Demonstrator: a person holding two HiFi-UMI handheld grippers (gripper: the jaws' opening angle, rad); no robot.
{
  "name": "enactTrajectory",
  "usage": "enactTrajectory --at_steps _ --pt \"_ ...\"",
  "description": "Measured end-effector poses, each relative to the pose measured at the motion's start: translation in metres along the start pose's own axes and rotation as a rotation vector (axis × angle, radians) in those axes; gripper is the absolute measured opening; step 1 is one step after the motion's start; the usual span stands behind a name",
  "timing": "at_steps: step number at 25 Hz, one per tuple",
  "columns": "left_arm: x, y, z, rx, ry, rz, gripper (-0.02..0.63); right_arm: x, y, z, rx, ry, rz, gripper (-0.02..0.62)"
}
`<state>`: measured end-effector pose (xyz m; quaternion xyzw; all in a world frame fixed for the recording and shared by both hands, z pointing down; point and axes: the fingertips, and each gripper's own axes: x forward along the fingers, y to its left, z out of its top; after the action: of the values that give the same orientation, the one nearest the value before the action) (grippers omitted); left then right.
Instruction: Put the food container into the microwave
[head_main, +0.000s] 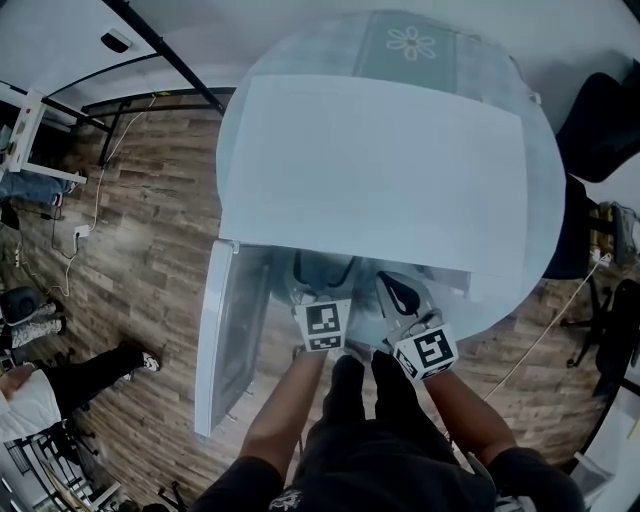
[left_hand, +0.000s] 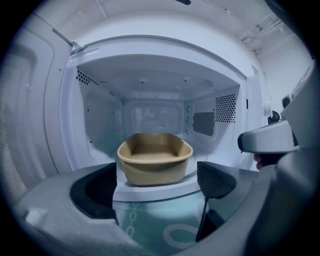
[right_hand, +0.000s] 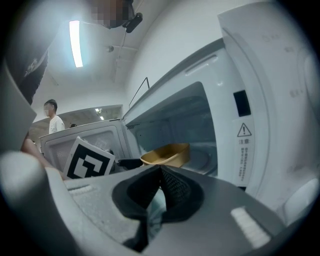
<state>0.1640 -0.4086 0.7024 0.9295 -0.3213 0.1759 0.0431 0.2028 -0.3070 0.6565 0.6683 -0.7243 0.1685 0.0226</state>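
Note:
The tan food container (left_hand: 155, 157) sits upright on the floor of the white microwave (head_main: 380, 170), inside the cavity; it also shows in the right gripper view as the container (right_hand: 167, 154). My left gripper (left_hand: 157, 182) is just outside the opening, jaws wide apart and empty, the container a little beyond the fingertips. In the head view the left gripper (head_main: 320, 275) and right gripper (head_main: 400, 292) are side by side at the microwave's front. My right gripper (right_hand: 160, 175) points at the opening from the right, its pads pressed together on nothing. The microwave door (head_main: 225, 340) stands open to the left.
The microwave rests on a round table with a pale cloth (head_main: 410, 45). The control panel (right_hand: 250, 135) flanks the cavity on the right. A person (head_main: 40, 385) stands on the wooden floor at left, near cables. Black chairs (head_main: 600, 120) stand at right.

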Motion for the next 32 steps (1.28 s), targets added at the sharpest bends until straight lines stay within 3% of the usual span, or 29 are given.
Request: enactTrajectory --at_steps 10,16,25,29,32 --pt "-0.065 0.001 0.017 -0.094 -0.039 -0.012 0.486 -0.021 0.026 0.025 -0.042 -0.042 0.035 0.002" --pt "-0.105 -0.002 0.039 -0.075 -0.069 -0.029 0.470 -0.034 0.048 0.051 -0.065 -0.087 0.064 0.002" --pt "-0.182 0.007 0.111 -0.036 -0.223 0.108 0.223 -0.059 0.088 0.108 -0.124 -0.168 0.128 0.002" --pt "-0.201 0.002 0.130 -0.023 -0.257 0.115 0.119 -0.067 0.104 0.127 -0.140 -0.198 0.145 0.002" --pt "-0.210 -0.003 0.138 -0.009 -0.250 0.101 0.005 -0.074 0.121 0.138 -0.149 -0.220 0.170 0.002"
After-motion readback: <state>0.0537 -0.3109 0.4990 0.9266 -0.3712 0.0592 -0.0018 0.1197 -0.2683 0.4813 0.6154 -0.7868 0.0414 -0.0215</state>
